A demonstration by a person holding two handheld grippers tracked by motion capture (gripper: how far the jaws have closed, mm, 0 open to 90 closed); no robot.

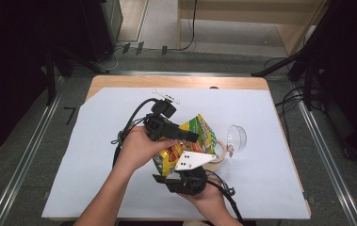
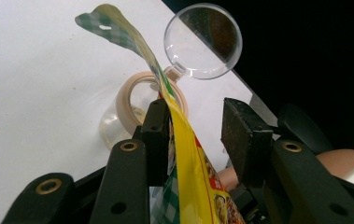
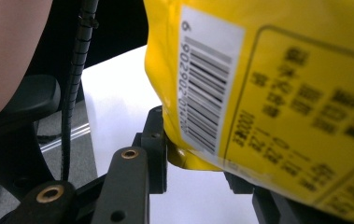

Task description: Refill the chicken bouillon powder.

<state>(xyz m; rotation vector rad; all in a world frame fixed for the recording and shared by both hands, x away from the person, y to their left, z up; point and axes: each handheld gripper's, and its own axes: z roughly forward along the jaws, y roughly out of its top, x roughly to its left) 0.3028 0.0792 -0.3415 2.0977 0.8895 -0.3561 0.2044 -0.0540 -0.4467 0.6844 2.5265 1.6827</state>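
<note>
A yellow and green snack bag is held up over the middle of the table between both grippers. My right gripper comes from below and is shut on the bag's bottom corner, close to the barcode; its left pad touches the bag and the right jaw is hidden behind it. My left gripper reaches in from the left at the bag's top. In the left gripper view the bag's edge lies against the left pad. The right pad stands clear of it, so the left gripper is open.
A clear cup with a beige rim lies just right of the bag, its round clear lid beside it. A small white strip lies at the back of the white sheet. Cables trail from both grippers.
</note>
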